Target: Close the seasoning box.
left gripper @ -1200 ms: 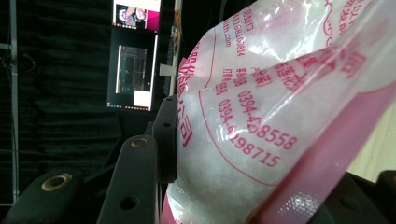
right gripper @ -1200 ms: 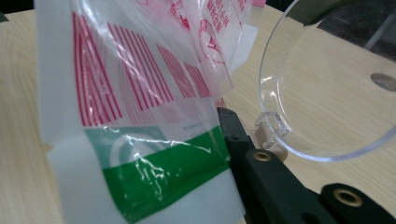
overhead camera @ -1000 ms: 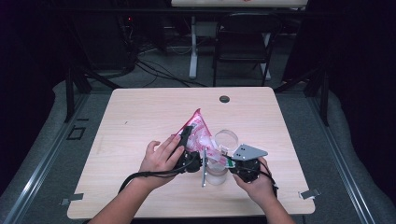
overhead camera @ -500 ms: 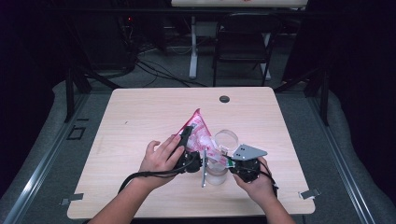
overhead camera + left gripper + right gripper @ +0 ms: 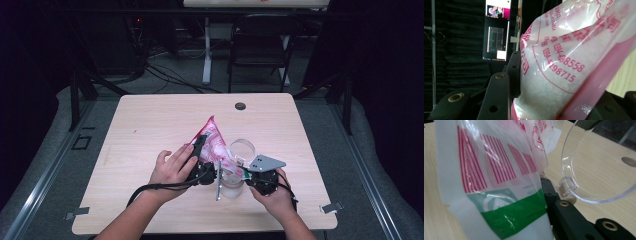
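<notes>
Pink-printed plastic bag (image 5: 212,142) of white granules sat just below the centre of the high view, tipped so that one corner rose toward the upper left while its lower end hung over a clear jar (image 5: 231,184) — a pose that looked meant for pouring into the jar. Left of it, the left gripper (image 5: 204,159) clamped the bag's bulging middle, its jaws part-way closed with the bag pressed between them, apparently to carry the weight and set the tilt. To the right, the right gripper (image 5: 248,173) was pinched tight on the bag's flat green-and-white sealed edge (image 5: 509,215), probably to steer the mouth. The jar's clear hinged lid (image 5: 599,170) stood open beside it. Up close, the bag (image 5: 564,62) was glossy and translucent, with red lettering and phone numbers, packed with fine white crystals.
</notes>
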Motion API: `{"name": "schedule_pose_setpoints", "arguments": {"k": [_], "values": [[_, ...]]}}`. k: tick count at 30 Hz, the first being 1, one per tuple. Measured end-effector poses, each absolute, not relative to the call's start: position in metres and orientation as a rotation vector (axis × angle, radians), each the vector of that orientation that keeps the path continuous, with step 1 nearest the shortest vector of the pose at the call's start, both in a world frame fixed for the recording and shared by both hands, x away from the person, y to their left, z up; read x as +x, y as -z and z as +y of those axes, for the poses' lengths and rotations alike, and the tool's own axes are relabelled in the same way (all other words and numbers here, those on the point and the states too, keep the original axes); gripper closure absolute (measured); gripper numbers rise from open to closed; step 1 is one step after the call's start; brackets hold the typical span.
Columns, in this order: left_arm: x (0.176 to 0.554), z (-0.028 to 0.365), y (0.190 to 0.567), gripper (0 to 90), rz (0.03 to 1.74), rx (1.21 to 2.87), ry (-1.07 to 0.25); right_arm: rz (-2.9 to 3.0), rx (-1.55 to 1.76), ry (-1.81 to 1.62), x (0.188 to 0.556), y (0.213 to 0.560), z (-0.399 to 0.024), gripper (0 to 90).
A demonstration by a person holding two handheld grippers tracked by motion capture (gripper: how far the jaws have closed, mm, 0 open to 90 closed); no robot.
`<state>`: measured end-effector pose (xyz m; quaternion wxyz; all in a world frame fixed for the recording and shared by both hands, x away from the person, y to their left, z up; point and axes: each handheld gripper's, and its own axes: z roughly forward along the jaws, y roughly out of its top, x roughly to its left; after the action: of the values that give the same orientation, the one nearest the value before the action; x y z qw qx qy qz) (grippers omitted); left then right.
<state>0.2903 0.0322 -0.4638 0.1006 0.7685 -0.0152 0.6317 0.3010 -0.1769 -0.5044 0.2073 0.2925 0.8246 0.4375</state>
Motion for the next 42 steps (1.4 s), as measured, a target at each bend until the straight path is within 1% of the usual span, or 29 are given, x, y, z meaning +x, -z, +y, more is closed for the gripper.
{"name": "schedule_pose_setpoints", "arguments": {"k": [42], "values": [[0.286,0.0314,0.4618,62.9,-0.058,2.246,-1.869,2.324,0.811,-1.204,0.3019,0.5079,-0.1752,90.0]]}}
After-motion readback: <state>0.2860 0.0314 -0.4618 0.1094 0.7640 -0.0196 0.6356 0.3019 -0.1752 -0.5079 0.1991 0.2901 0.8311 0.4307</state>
